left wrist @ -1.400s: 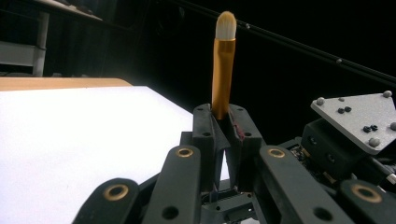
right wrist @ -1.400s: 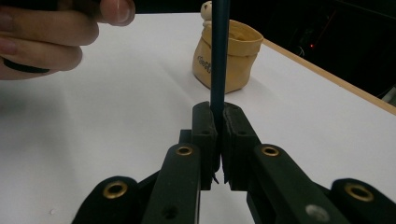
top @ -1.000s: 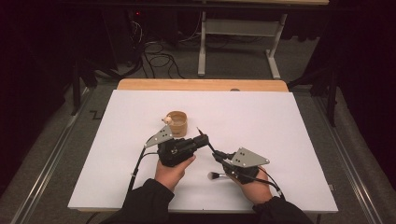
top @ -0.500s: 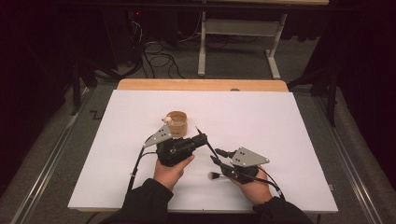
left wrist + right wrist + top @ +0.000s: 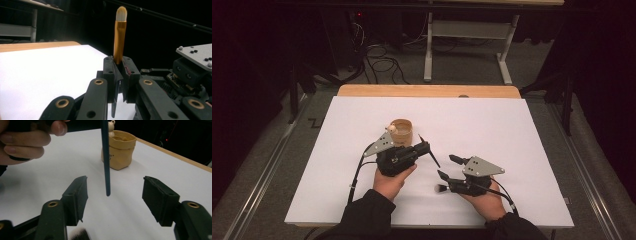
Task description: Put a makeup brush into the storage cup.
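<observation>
Left tongs (image 5: 119,75) clamped on gold brush (image 5: 119,37) (white-tipped up close), right tongs (image 5: 115,195) apart, just widened.

White worktop (image 5: 512,150) with a light wood strip along the far edge. Tan pouch-shaped cup (image 5: 401,131). Brush (image 5: 119,37): gold ferrule, cream-white bristles, dark teal handle. Second brush (image 5: 441,188): white-tipped dark bristles. Both grippers black, grey top plates.

Slim brush (image 5: 119,35), gold ferrule, pale tip, dark handle, clamped near the tan cup (image 5: 401,131); fluffy brush (image 5: 441,188) lies further off
</observation>
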Available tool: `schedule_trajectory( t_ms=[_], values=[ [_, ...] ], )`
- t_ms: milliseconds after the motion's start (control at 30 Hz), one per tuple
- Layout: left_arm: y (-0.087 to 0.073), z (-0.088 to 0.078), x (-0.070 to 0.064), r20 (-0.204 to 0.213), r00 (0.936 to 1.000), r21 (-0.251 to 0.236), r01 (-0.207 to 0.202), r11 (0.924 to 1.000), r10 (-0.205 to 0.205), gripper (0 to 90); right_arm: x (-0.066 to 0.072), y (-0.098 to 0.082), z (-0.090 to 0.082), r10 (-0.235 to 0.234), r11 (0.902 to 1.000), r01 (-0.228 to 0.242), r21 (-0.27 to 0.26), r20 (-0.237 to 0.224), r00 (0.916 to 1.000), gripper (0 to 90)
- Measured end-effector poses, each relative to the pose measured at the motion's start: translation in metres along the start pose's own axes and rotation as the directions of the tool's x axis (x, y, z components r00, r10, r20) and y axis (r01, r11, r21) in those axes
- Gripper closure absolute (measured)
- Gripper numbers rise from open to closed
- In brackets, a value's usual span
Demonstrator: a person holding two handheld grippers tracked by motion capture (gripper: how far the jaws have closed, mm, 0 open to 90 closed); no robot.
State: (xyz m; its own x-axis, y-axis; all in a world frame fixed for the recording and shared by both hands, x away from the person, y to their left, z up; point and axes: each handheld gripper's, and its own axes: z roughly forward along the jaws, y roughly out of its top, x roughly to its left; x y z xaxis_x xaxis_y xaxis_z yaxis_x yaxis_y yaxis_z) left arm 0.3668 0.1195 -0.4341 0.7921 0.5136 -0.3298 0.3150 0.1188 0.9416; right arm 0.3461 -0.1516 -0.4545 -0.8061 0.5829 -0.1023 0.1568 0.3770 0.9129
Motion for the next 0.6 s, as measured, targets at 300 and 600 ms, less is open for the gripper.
schedule_trajectory(
  t_ms=[300,600],
  values=[
    [0.004,-0.004,0.004,-0.075,0.9957,0.039,-0.051,0.9979,0.054,83.3,-0.013,-0.003,-0.008,0.062,0.9980,-0.062,-0.014,0.026,0.9977,26.5],
    [0.008,-0.008,0.007,-0.156,0.9822,0.084,-0.093,0.9922,0.105,83.3,-0.026,-0.004,-0.019,0.092,0.9955,-0.090,-0.031,0.077,0.9928,15.2]
  ],
)
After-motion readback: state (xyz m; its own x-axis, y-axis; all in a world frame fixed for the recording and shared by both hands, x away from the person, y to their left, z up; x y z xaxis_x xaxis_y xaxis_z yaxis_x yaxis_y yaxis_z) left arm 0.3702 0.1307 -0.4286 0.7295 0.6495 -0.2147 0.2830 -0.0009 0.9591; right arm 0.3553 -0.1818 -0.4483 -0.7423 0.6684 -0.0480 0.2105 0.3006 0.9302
